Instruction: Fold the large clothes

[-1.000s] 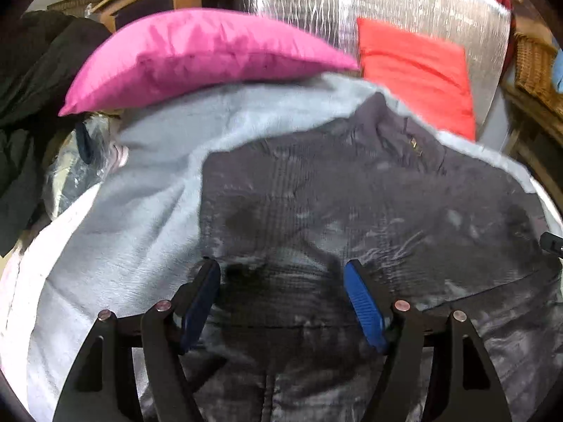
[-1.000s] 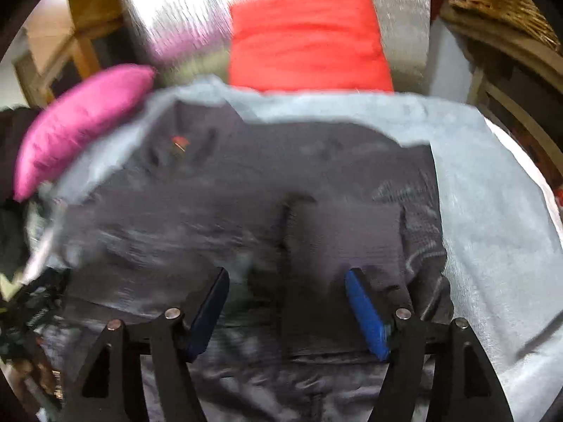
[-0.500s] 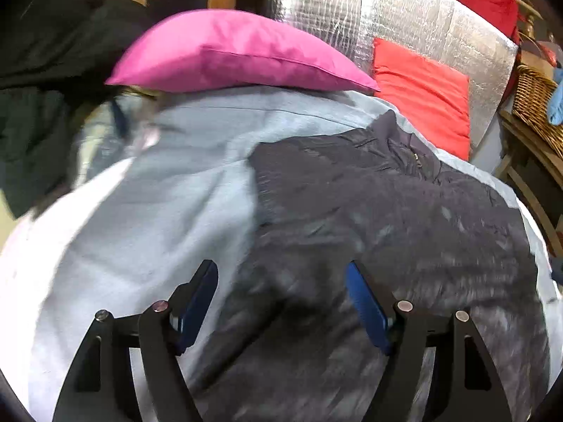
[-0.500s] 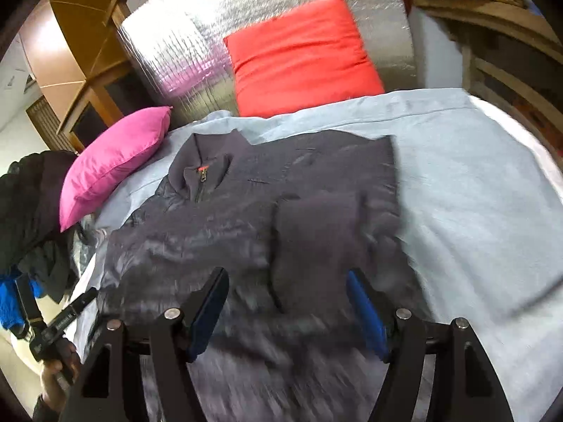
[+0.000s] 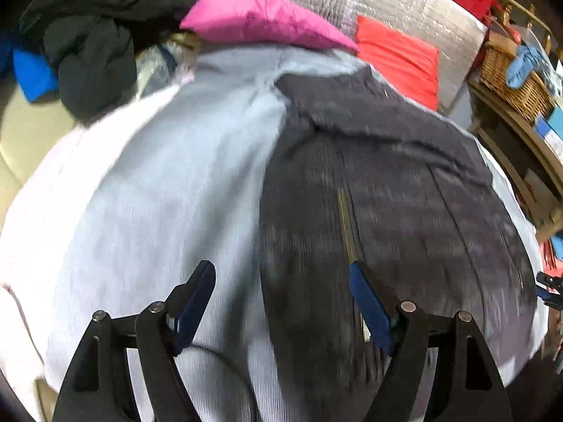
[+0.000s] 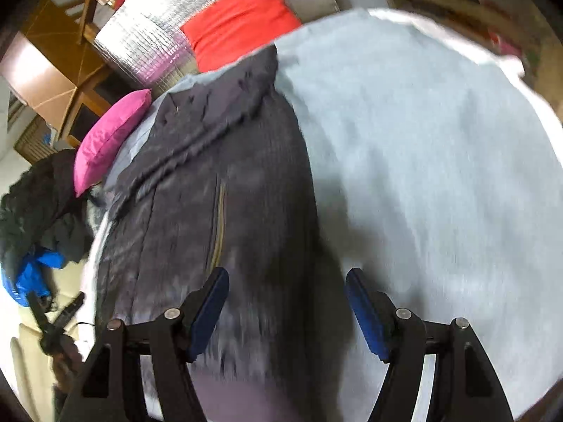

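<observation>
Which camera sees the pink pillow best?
The left wrist view shows the pink pillow best: it sits big near the top middle, lying across the head of the bed, and its whole length shows. In the right wrist view the pillow is smaller, tilted and off to the left beside the dark jacket.

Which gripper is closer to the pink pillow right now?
Left. The left gripper faces the pink pillow across the bedsheet; the right gripper is over the jacket's opposite edge, pillow far off left.

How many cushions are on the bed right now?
2. The pink satin cushion lies at the head's left corner; the red cushion leans against the silver quilted headboard, behind the dark jacket's collar. Others may be hidden.
</observation>
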{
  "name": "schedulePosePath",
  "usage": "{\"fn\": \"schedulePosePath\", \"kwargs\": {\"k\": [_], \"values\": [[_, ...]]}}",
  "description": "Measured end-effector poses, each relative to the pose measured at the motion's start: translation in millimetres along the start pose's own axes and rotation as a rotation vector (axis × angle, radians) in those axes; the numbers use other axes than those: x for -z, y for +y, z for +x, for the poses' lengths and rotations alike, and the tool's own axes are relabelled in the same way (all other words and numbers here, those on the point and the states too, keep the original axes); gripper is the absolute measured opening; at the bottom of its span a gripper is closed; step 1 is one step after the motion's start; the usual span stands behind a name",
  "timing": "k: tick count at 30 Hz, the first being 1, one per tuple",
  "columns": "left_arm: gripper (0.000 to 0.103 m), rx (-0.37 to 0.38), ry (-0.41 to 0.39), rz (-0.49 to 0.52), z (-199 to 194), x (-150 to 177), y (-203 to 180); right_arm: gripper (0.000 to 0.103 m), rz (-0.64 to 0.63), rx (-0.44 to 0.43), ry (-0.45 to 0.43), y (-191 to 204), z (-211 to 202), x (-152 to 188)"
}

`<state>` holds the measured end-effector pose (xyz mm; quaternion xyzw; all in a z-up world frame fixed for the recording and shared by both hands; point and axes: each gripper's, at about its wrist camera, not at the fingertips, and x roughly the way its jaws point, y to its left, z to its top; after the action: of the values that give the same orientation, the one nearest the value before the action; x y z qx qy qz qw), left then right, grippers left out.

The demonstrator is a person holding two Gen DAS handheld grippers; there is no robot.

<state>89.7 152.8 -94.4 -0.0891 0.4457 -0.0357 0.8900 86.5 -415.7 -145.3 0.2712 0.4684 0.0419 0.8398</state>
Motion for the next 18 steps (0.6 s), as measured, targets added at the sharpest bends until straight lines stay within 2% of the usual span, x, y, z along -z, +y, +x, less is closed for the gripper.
{"fn": "schedulePosePath", "kwargs": {"k": [5,10,13,15,18], "values": [[0.079,0.051,0.072,-0.036,0.1,25.7,-2.6,0.073,0.001,-0.053,0.057,1.2,5.4,37.8],[0.079,0.07,0.108,-0.017,4.2,33.5,-16.4,0.073,0.027,-0.113,0.061,4.1,8.4,48.0],[0.078,0.045,0.139,-0.016,7.8,38.8,-21.0,0.072,0.02,-0.113,0.059,8.5,8.8,53.0],[0.078,0.063,0.138,-0.018,5.4,40.9,-22.2,0.072,0.024,-0.122,0.054,11.0,9.0,52.7],[0.078,0.053,0.161,-0.005,7.8,46.3,-25.0,0.065,0.021,-0.121,0.042,11.7,6.6,55.0]]}}
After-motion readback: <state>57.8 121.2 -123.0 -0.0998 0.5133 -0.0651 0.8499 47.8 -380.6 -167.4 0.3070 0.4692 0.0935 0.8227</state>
